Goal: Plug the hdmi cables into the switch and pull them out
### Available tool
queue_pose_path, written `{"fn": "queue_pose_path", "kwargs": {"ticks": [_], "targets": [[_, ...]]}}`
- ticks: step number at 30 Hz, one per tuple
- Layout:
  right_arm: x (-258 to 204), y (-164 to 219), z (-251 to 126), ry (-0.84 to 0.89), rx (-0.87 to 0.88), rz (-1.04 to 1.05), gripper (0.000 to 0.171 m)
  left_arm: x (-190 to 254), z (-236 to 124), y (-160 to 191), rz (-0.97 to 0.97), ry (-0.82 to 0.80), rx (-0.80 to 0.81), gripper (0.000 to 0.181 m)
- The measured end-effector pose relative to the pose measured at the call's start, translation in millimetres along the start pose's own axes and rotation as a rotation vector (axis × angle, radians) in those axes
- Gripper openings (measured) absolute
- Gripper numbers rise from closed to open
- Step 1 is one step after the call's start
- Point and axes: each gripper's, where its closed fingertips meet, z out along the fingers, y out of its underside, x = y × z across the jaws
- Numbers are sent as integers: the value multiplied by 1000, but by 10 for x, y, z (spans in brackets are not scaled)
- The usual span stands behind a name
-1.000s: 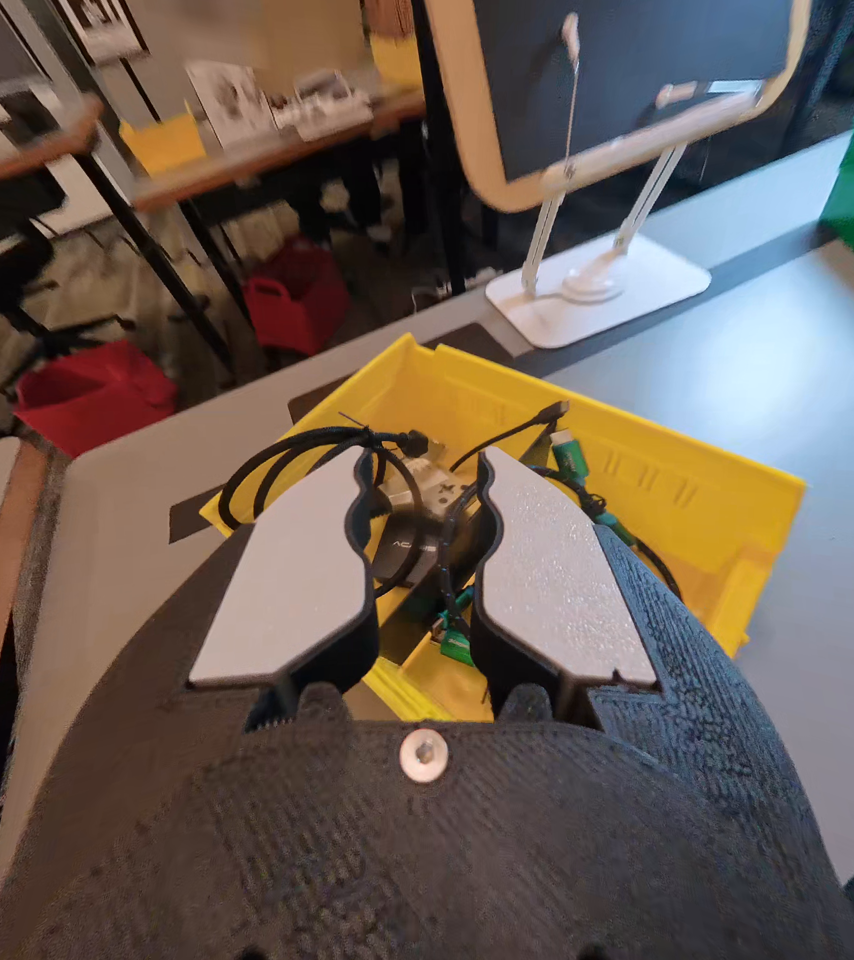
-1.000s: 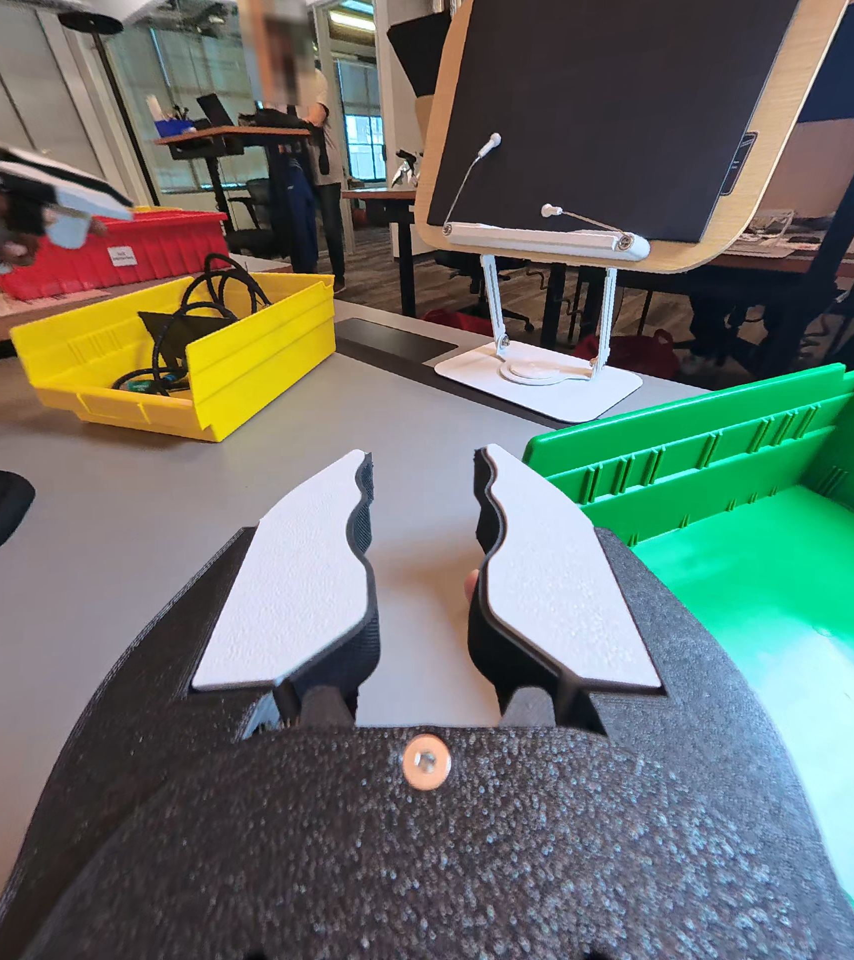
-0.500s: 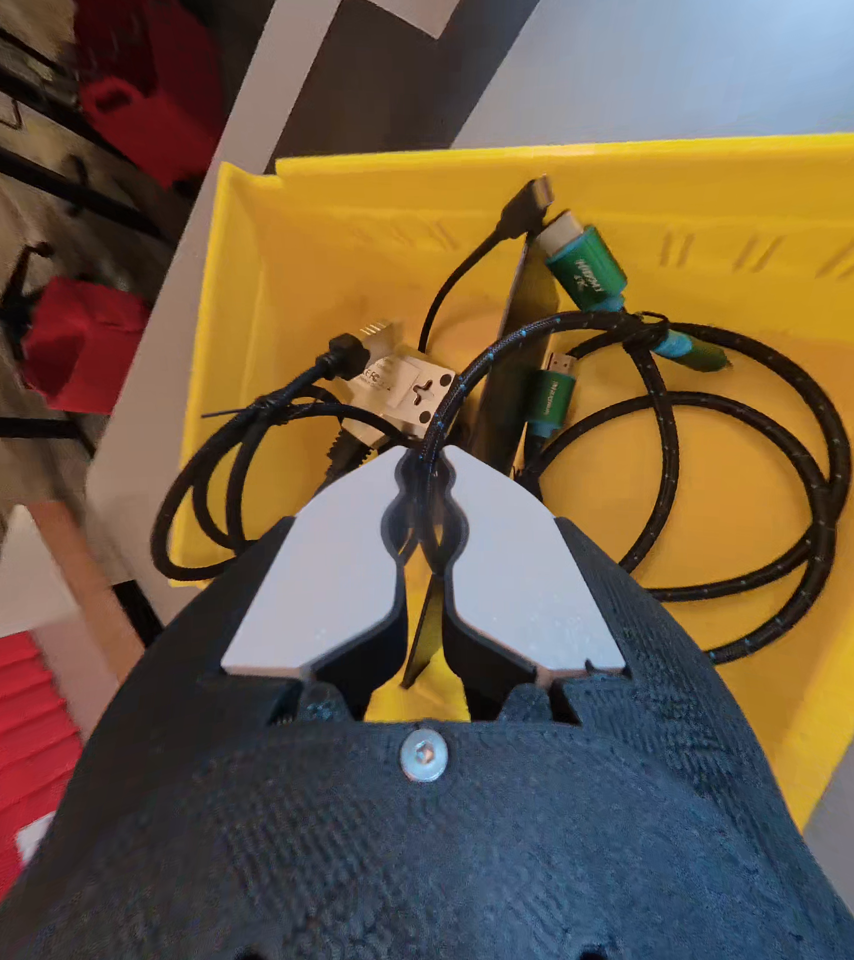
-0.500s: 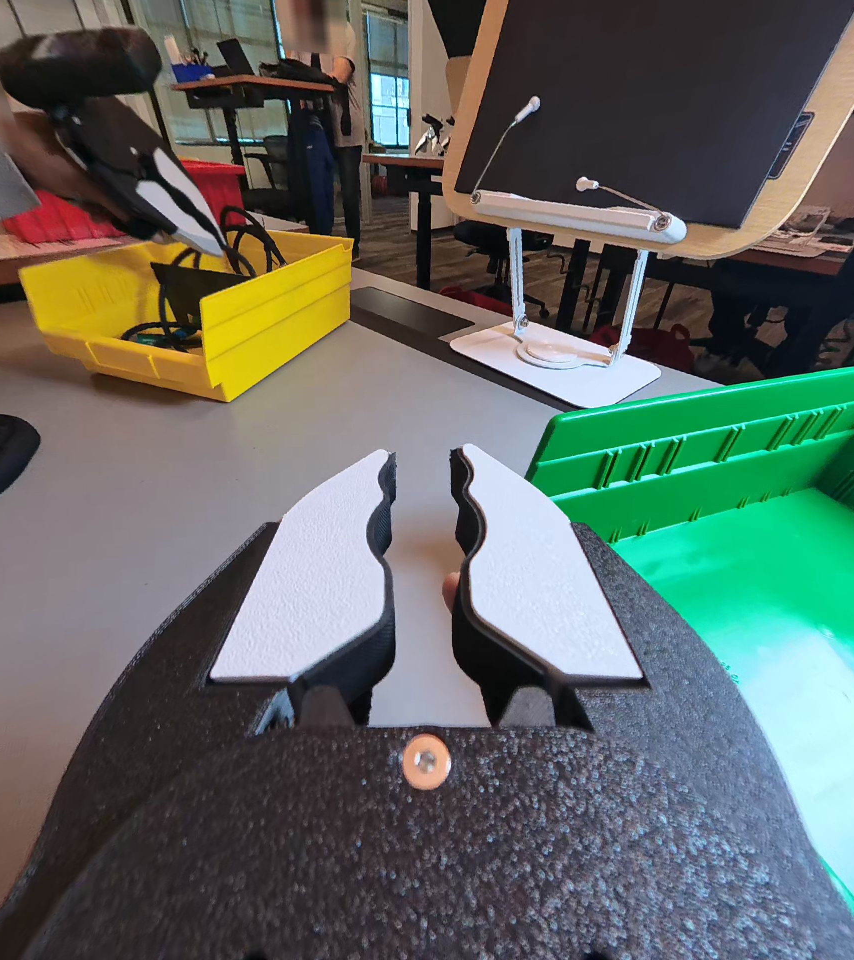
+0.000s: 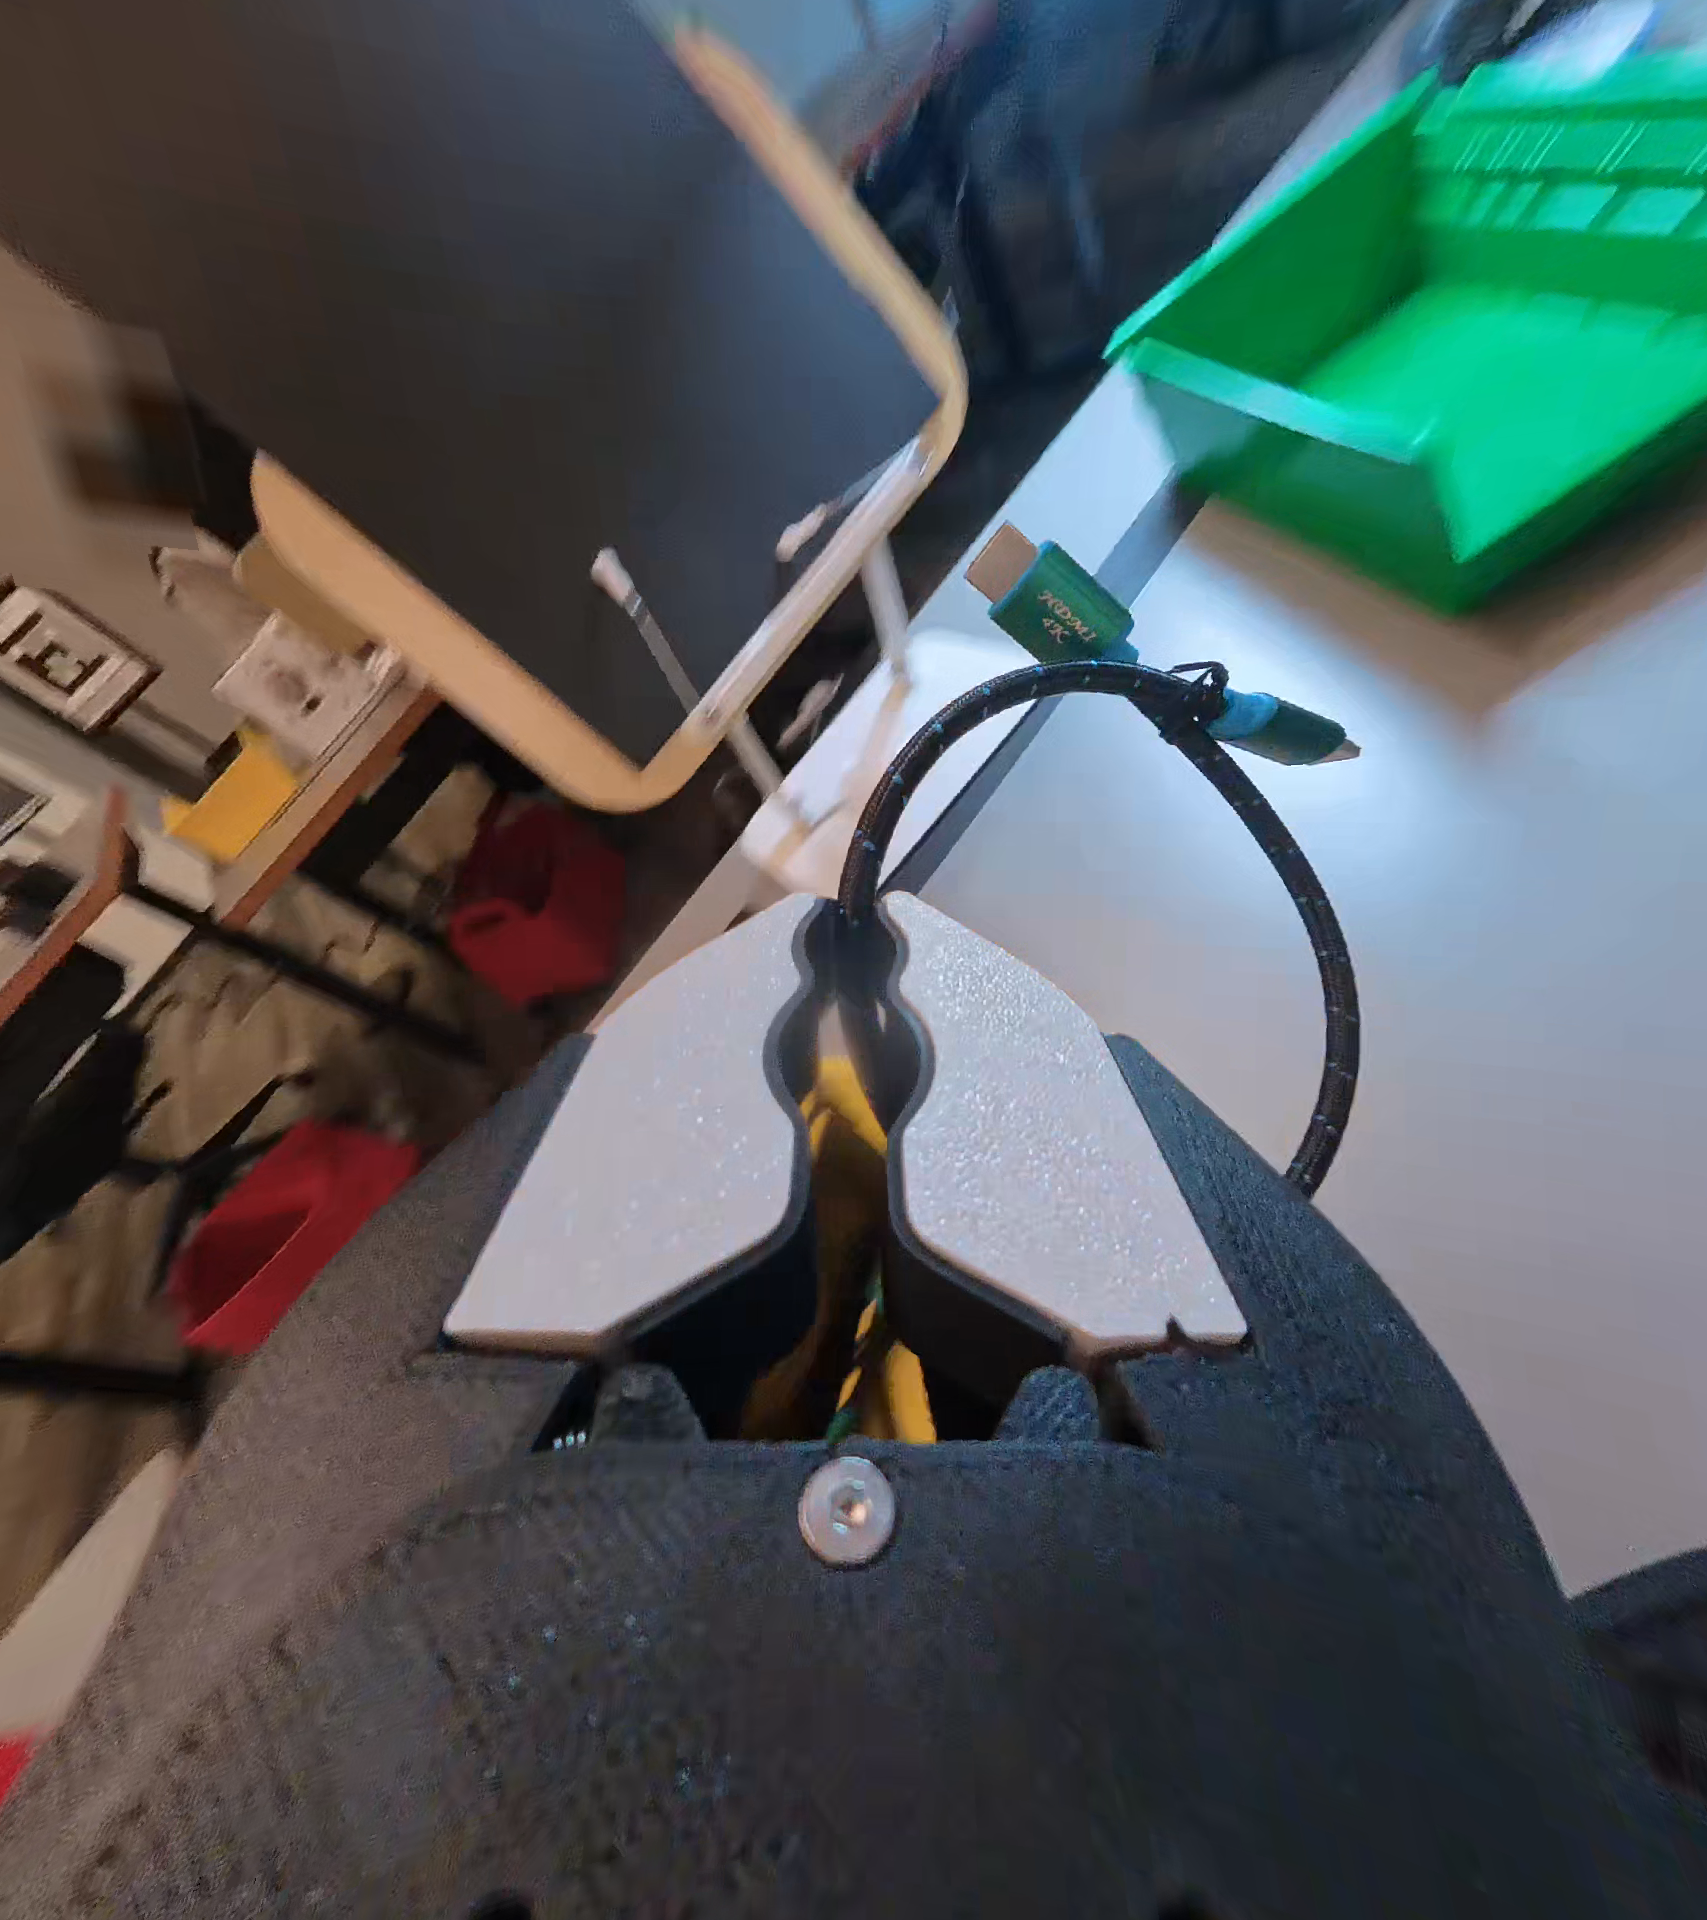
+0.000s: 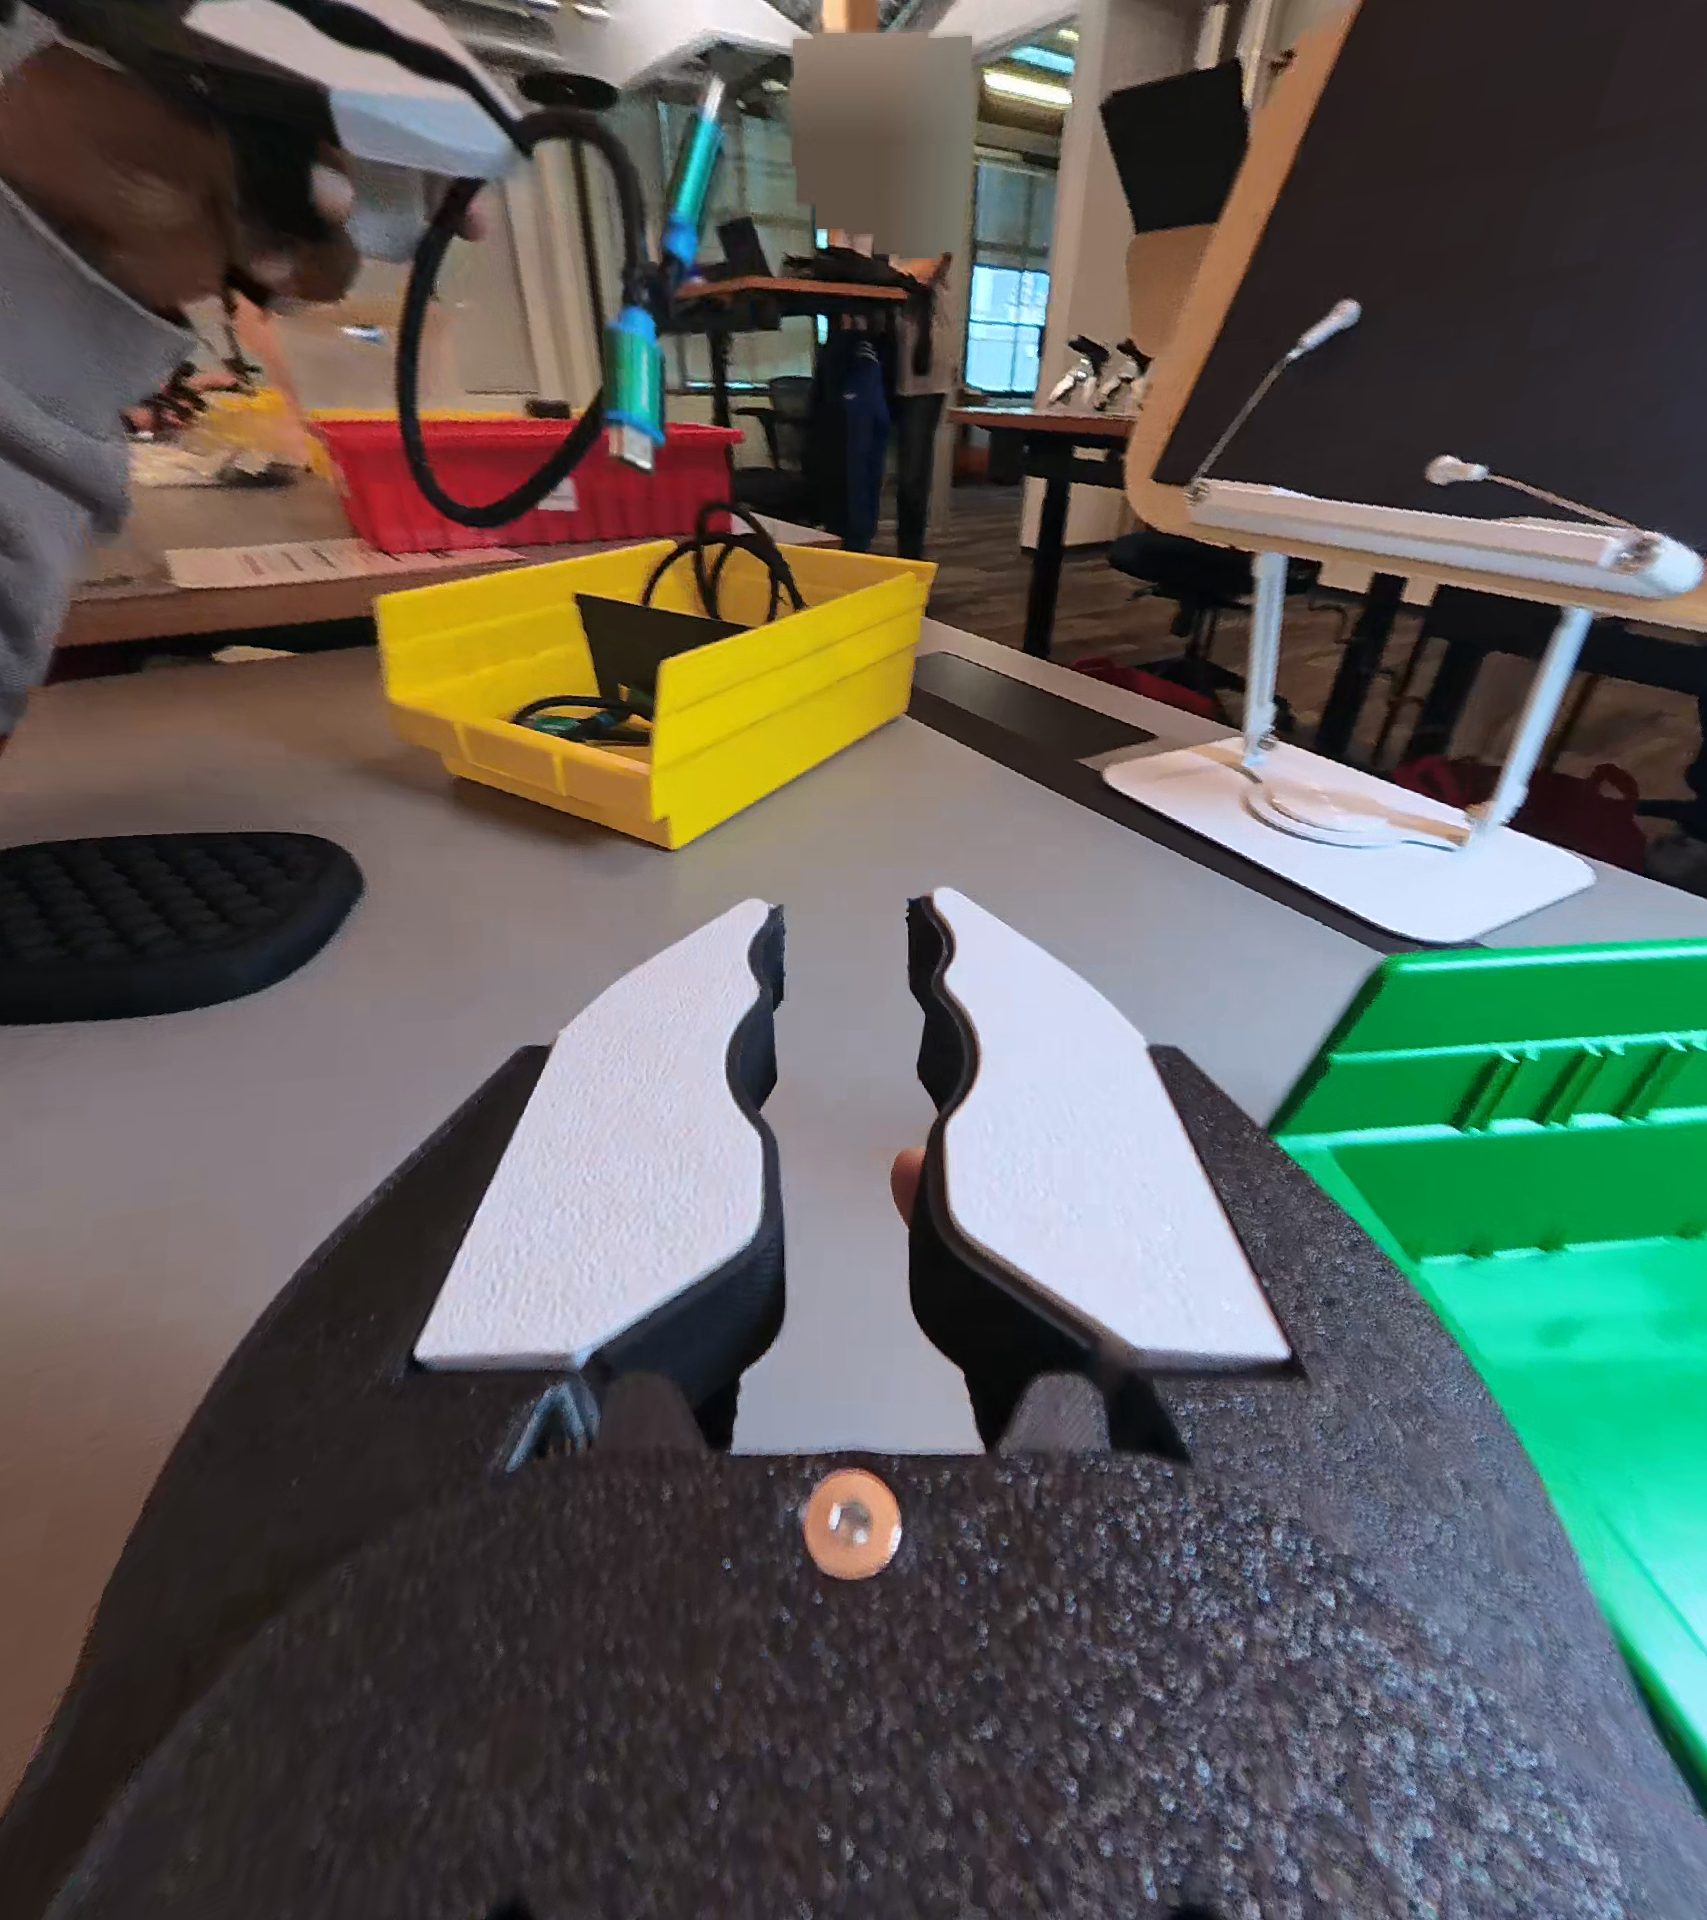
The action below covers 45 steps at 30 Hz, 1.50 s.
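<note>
My left gripper [image 5: 851,914] is shut on a black braided hdmi cable [image 5: 1332,966] and holds it in the air. The cable loops out past the fingertips, with two green plugs [image 5: 1057,613] hanging at the top of the loop. The right wrist view shows the left gripper [image 6: 506,156] high at the upper left, the cable loop [image 6: 413,343] and a green plug [image 6: 633,384] dangling above the yellow bin [image 6: 776,717]. More black cables [image 6: 724,561] lie in that bin; the switch is not visible. My right gripper [image 6: 844,935] is open and empty, low over the grey table.
A green bin [image 6: 1607,1143] stands at the right of the right gripper. A black textured pad [image 6: 101,914] lies at the left. A dark board on a white stand [image 6: 1348,831] is at the back right. A red bin [image 6: 516,478] sits on the table behind. My hands' fingertips stand some 30 cm from each other.
My left gripper closed on the braided cable inside the yellow bin and lifted it up and out. My right gripper's fingers narrowed a little and it stayed over the table.
</note>
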Motion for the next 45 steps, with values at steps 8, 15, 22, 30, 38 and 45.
{"fn": "queue_pose_path", "kwargs": {"ticks": [8,15,22,30,38,45], "targets": [[-582,-52,143,-250,42,66,42,1020,418,-370,-283,246,339,7],[-747,18,241,-336,24,193,43,1463,870,17,-476,327,331,7],[-573,105,283,-243,-20,233,38,1501,843,27,-570,328,394,7],[-454,182,272,-171,-66,214,22,1616,711,-130,-592,421,496,8],[-425,244,279,-151,-94,212,18,1709,622,-229,-589,478,576,8],[-322,106,221,-108,-15,219,16,2029,593,-236,-509,588,546,7]]}}
